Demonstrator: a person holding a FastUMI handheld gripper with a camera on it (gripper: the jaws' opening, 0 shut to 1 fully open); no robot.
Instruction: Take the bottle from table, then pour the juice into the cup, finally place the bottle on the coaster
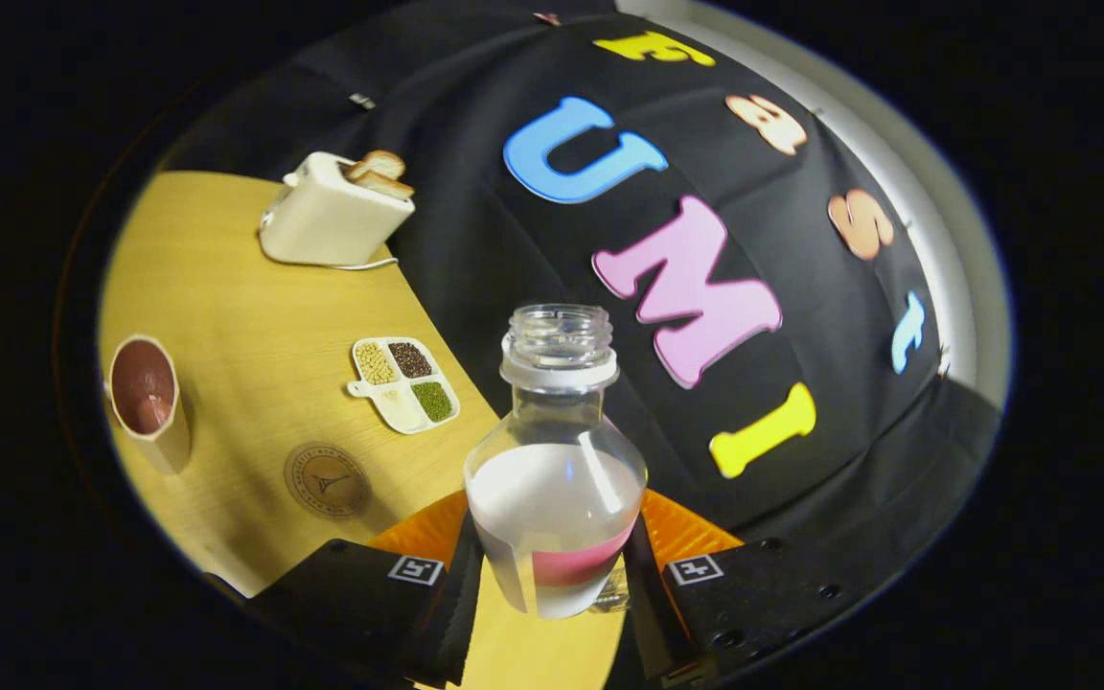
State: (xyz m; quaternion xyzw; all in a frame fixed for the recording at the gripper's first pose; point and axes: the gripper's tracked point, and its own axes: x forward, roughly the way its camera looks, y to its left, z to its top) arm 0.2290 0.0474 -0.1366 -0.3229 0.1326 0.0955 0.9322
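Lighting is uneven: the wooden bench [255,316] glows warm and bright, while the cloth wall behind stays dark and matte. Light seems to fall from above, leaving a soft white streak of glare on the shoulder of the clear bottle [557,460] held between the fingers of the tongs [552,575], which press its sides. The toaster [332,216] casts only a faint shadow. Fisheye distortion bends the bench edge into a curve and tilts the scene. Focus is fairly sharp in the centre, softer and dimmer toward the rim, where the cup [148,398] looks slightly smeared.
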